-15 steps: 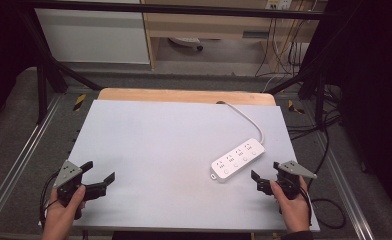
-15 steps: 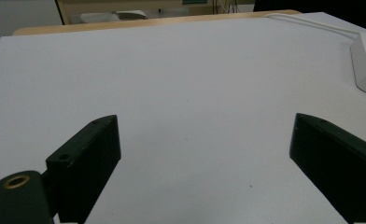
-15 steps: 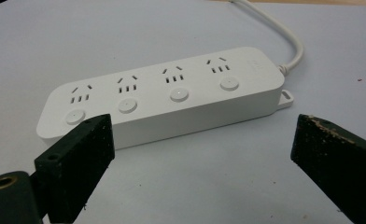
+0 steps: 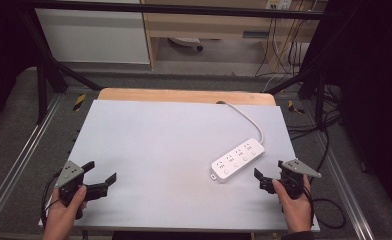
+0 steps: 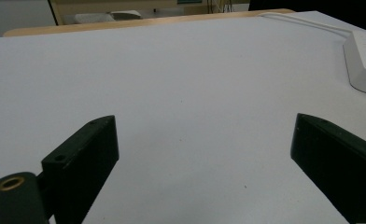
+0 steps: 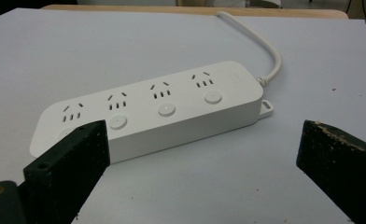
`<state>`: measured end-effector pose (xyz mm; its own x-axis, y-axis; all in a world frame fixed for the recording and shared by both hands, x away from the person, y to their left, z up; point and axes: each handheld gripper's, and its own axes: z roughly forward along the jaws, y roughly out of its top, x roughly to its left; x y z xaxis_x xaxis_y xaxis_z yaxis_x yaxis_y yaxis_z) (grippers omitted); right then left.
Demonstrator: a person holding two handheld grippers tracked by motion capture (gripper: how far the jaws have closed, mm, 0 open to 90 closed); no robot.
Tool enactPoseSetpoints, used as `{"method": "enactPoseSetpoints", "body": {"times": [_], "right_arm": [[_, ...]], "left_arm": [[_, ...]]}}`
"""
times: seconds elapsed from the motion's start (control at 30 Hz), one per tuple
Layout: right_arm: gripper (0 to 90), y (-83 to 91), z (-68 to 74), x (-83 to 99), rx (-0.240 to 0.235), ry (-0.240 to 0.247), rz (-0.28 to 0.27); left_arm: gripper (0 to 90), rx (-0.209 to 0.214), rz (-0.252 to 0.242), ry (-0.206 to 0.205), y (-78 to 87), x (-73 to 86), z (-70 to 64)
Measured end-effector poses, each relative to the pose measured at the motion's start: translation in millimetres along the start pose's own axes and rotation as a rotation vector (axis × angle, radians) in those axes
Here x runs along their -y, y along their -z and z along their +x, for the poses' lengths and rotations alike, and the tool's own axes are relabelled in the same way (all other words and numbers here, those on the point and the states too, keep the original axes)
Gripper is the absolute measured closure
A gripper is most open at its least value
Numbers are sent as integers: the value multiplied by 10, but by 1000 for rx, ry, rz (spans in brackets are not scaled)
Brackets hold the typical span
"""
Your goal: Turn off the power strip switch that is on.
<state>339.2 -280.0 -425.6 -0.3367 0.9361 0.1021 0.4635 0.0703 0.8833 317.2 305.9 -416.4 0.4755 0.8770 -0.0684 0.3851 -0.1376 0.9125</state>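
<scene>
Your right gripper (image 4: 270, 179) sits at the table's (image 4: 174, 145) near right edge with its jaws spread wide and nothing between them, and the white power strip (image 4: 237, 159) lies flat just ahead of it, near but not touching, angled across the right side of the table with its four sockets and buttons facing up. Its cord (image 4: 246, 119) curves away from the far end to the table's back edge. Your left gripper (image 4: 100, 177) is well apart at the near left corner, jaws also spread over bare tabletop, with the strip's end far off to its right in the left gripper view.
</scene>
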Motion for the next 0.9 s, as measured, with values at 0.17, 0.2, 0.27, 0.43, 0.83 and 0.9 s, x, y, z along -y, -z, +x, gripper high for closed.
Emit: {"method": "enactPoseSetpoints", "body": {"times": [0.17, 0.2, 0.27, 0.43, 0.83, 0.9], "right_arm": [[22, 47, -3, -32, -19, 2, -20], [22, 61, 1, -39, -23, 7, -27], [26, 87, 8, -54, -28, 11, -38], [42, 117, 17, -82, -28, 9, -58], [24, 139, 7, -249, -46, 6, -93], [24, 129, 14, -275, -37, 12, -101]], "left_arm": [[49, 16, 1, 3, -11, -4, -17], [49, 16, 1, 3, -11, -4, -17], [49, 16, 3, 6, -14, -4, -21], [49, 12, -1, 10, -11, -5, -18], [49, 10, 7, 12, -19, 4, -16], [50, 15, 7, 18, -27, 2, -22]]}}
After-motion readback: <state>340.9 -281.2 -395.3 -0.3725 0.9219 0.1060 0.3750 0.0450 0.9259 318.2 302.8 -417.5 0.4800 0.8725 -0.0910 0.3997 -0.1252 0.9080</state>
